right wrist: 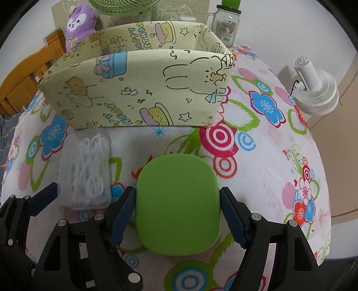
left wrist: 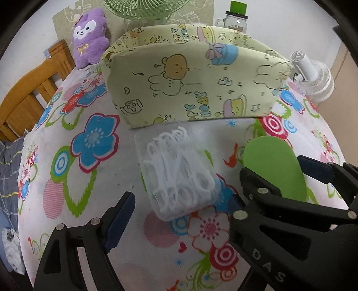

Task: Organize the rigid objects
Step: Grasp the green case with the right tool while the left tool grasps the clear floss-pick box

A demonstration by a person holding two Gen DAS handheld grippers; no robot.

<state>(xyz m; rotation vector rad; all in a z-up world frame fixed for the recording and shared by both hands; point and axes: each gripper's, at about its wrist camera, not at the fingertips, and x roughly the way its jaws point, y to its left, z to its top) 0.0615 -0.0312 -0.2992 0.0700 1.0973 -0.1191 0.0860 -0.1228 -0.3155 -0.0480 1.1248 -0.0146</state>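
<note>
right gripper [right wrist: 177, 210]: clamped on the green case [right wrist: 177, 206], one blue pad on each flat side; the case looks lifted clear of the floral cloth [right wrist: 279, 156], judged from the shadow under it.
left gripper [left wrist: 181, 203]: jaws wide apart around the clear floss-pick box [left wrist: 176, 176]; the left pad stands off the box. the right pad is hidden behind the other tool's body, so contact there cannot be told.
floss-pick box: lying on the cloth, just in front of the fabric bin.
fabric bin [left wrist: 185, 89]: open-topped, upright, directly ahead of both tools; judged the destination, which would explain why both items sit lined up before its front wall.
grip choice: case held across its narrow width, judged to suit dropping it over the bin wall.
hidden: bin floor and contents not visible from either view.
cut off: green fan [left wrist: 145, 9] and glass jar [left wrist: 235, 20] at the top edge.
hard to make out: box edges, being transparent; jar label unreadable.
background: purple plush [left wrist: 89, 38], white fan [right wrist: 313, 89].
</note>
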